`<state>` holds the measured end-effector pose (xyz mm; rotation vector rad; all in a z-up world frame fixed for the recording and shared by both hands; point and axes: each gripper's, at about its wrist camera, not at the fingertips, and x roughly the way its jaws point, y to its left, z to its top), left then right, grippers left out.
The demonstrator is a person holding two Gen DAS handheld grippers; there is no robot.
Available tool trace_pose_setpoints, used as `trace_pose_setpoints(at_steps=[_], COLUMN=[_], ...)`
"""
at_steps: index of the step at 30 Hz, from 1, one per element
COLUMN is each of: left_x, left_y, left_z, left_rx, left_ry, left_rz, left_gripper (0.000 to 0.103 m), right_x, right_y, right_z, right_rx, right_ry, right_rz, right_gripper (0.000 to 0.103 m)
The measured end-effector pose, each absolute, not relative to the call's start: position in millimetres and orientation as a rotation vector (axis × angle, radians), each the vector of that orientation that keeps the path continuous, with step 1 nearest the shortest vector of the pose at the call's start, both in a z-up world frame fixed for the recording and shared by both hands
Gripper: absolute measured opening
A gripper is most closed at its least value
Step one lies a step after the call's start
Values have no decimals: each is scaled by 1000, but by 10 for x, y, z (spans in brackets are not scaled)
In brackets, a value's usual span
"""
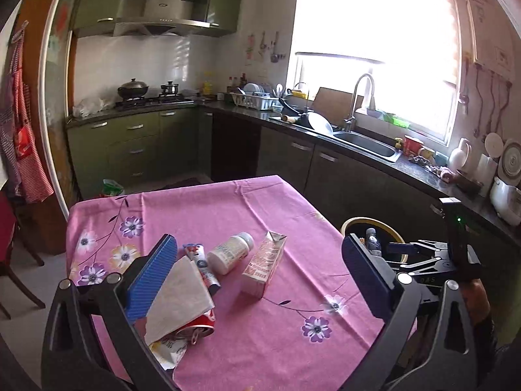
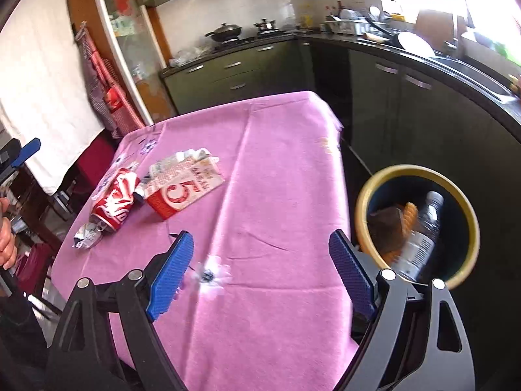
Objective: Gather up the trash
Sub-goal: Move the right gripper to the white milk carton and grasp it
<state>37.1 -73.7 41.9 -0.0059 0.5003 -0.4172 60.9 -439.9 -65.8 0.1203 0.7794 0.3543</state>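
Observation:
On the pink flowered tablecloth (image 1: 228, 208) lies a cluster of trash. It holds a white tissue (image 1: 182, 293) draped over a crushed red can (image 1: 198, 327), a crumpled wrapper (image 1: 166, 350), a toothpaste tube (image 1: 203, 265), a white pill bottle (image 1: 229, 252) and an upright carton (image 1: 263, 268). My left gripper (image 1: 260, 241) hovers open over them, holding nothing. My right gripper (image 2: 260, 234) is open and empty over the table's near right part, beside the yellow-rimmed bin (image 2: 361, 202). The can (image 2: 115, 203), carton (image 2: 184, 190) and wrapper (image 2: 84, 236) lie far left of it.
The bin (image 1: 355, 221) stands on the floor off the table's right edge, with a plastic bottle (image 2: 423, 231) and brown scraps inside. Dark cabinets and a sink counter (image 1: 368, 141) run behind. A chair (image 1: 13, 260) and hanging aprons (image 1: 22, 150) are at left.

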Motion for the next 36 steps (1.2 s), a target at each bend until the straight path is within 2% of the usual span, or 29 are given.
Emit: trace_pose_setpoints(at_steps=[10,13,22,36], left_x=[329,340,418,492], left_y=[-271,-231,-139,-65], left_z=[305,284,189,111], left_rx=[-73,-78,-80,-102], left_ry=[507,510,532,553], left_rz=[-348,-351,-367,-387], left_gripper=[97,97,97,97], right_x=[1051,1173,1538,1566], right_y=[-3298,-3123,-2639,-2637], right_z=[-691,-713,-890,-1107], right_rx=[40,47,32,-39], right_ry=[812,790,821,829], right_rz=[447,393,262,133], right_gripper=[86,90,91,91])
